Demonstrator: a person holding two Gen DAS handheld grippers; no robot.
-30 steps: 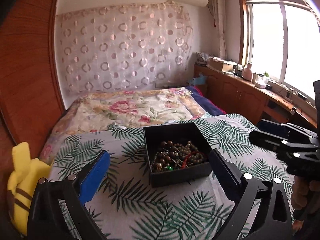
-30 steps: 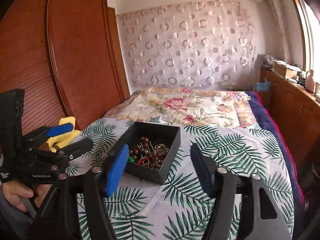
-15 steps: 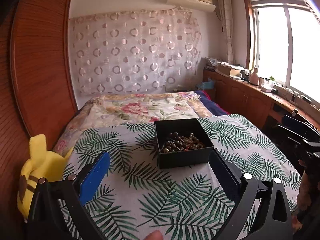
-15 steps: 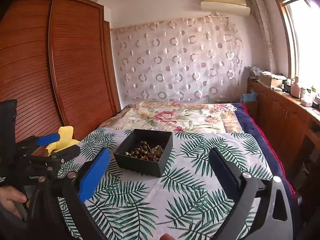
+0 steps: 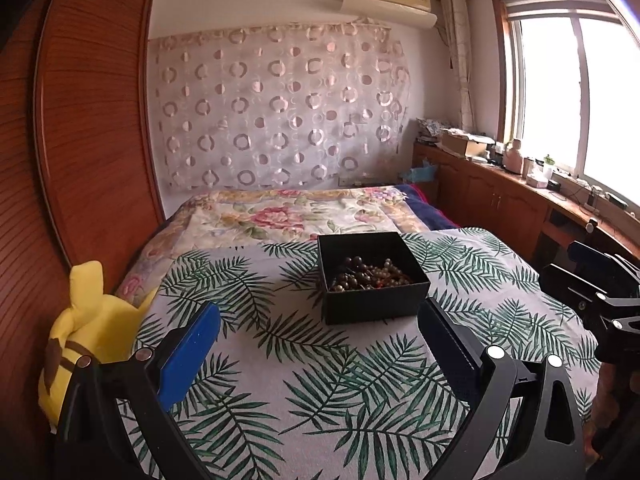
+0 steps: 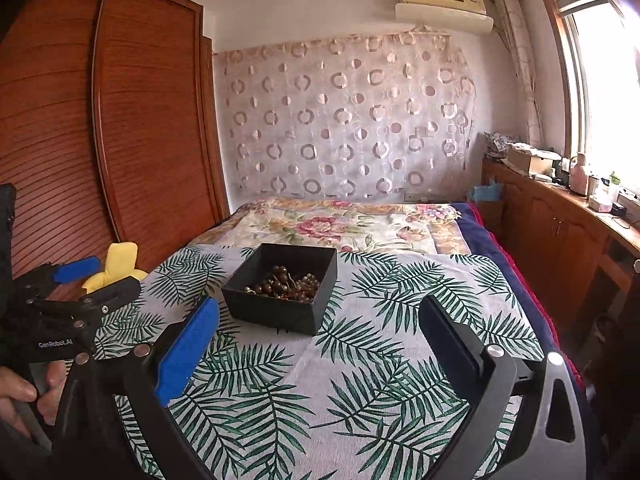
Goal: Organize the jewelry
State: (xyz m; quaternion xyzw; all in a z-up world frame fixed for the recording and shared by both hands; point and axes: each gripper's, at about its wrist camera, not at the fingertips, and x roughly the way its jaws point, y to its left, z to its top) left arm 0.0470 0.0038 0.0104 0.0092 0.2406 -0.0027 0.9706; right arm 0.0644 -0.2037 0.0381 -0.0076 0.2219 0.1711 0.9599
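A black open box [image 5: 374, 306] sits on the palm-leaf cloth [image 5: 304, 380] on the bed. It holds a tangle of dark and pale bead jewelry [image 5: 366, 274] with a red strand. The box [image 6: 276, 314] and beads [image 6: 286, 286] also show in the right wrist view. My left gripper [image 5: 318, 354] is open and empty, held back from the box's near side. My right gripper [image 6: 318, 350] is open and empty, also short of the box. Each gripper shows at the edge of the other's view, the left [image 6: 76, 296] and the right [image 5: 592, 280].
A yellow plush toy [image 5: 86, 336] lies at the bed's left edge beside the wooden wardrobe [image 5: 80, 140]. A floral quilt [image 5: 296, 216] covers the far half of the bed. A wooden counter [image 5: 520, 196] with clutter runs under the window on the right.
Both grippers have pulled back and risen from the box, so it looks smaller and farther. The right gripper's fingers have opened wider. The box and beads have not moved.
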